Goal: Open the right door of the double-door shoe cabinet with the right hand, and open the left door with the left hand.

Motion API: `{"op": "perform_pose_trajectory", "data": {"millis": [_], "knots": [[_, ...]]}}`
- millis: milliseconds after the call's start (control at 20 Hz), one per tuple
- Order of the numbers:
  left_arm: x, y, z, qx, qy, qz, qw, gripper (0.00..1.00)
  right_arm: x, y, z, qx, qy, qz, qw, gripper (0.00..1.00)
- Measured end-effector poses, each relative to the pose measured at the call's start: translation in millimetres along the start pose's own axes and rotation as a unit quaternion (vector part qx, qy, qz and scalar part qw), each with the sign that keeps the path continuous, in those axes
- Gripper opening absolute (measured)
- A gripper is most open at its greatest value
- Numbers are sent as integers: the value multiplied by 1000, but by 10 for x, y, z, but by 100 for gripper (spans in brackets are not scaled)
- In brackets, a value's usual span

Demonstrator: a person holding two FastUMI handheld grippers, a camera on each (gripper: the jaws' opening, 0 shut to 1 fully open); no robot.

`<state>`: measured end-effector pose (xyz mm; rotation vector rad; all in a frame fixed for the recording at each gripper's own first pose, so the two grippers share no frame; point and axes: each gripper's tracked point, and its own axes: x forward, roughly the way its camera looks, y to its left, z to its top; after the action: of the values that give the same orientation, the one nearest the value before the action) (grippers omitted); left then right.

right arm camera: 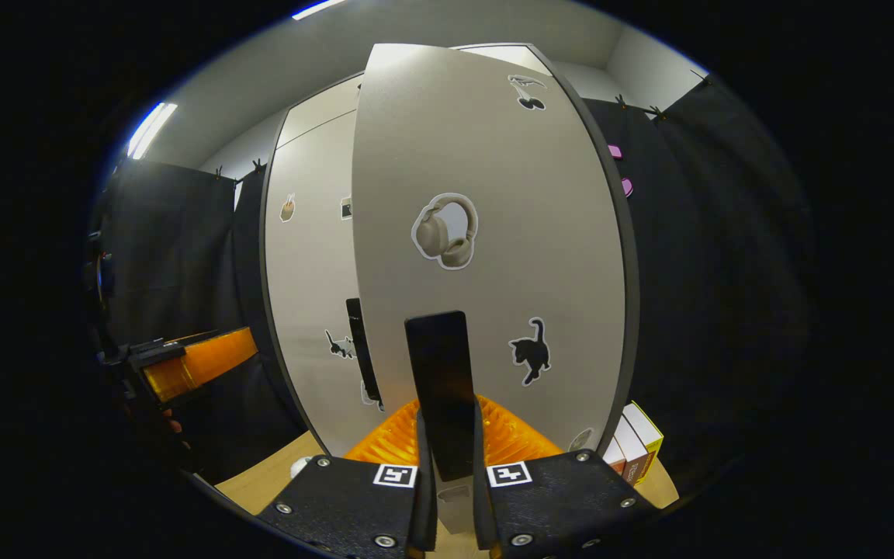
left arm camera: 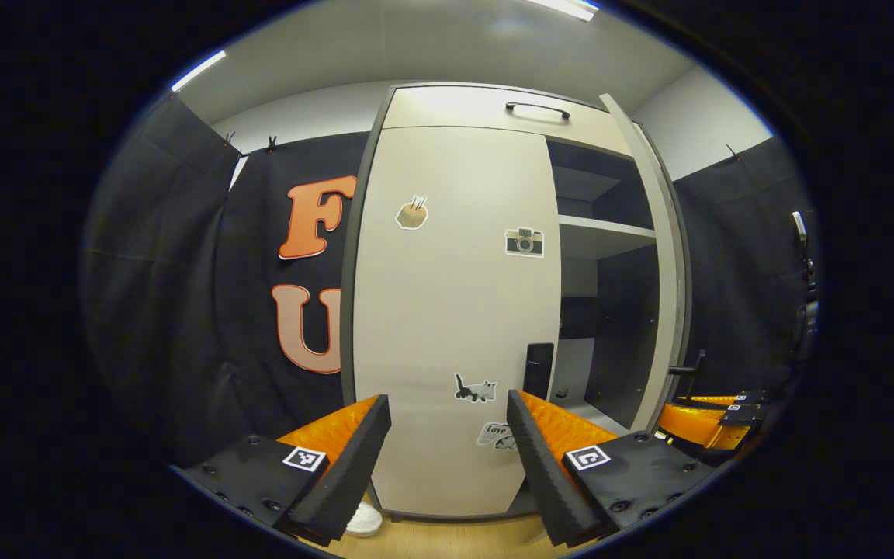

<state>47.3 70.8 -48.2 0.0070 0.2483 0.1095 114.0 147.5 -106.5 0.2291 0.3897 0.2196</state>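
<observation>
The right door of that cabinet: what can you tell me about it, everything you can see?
The right door is a tall, flat panel, pale beige with a dark edge, smooth like laminate. It stands swung open, showing shelves inside the cabinet. Its face carries stickers: headphones, a black cat and cherries near the top. A black upright handle sits low on it, and the right gripper has its jaws closed on that handle. The left door beside it is shut.

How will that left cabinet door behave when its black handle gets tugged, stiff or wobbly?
Probably stiff: the left door is a flat rigid panel, like the right door already swung out. It should likely pivot on its hinged side rather than flex. The slim left door handle looks smooth, so the open left gripper might slip.
</observation>
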Motion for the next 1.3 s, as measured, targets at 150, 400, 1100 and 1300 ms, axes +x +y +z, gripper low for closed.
{"op": "perform_pose_trajectory", "data": {"millis": [150,400,1100,1300], "knots": [[67,-169,15,-4,-4,-14,1000,96,-248,-152,9,4,-3,-2,1000,18],[145,-416,-15,-6,-1,-34,999,96,-528,-401,23,-4,-14,-16,1000,18],[333,-917,-239,-10,19,-65,998,96,-1059,-1577,-59,-3,5,-147,989,13],[406,-969,-240,-3,12,-64,998,96,-1141,-1632,-12,38,3,-131,991,6]]}}
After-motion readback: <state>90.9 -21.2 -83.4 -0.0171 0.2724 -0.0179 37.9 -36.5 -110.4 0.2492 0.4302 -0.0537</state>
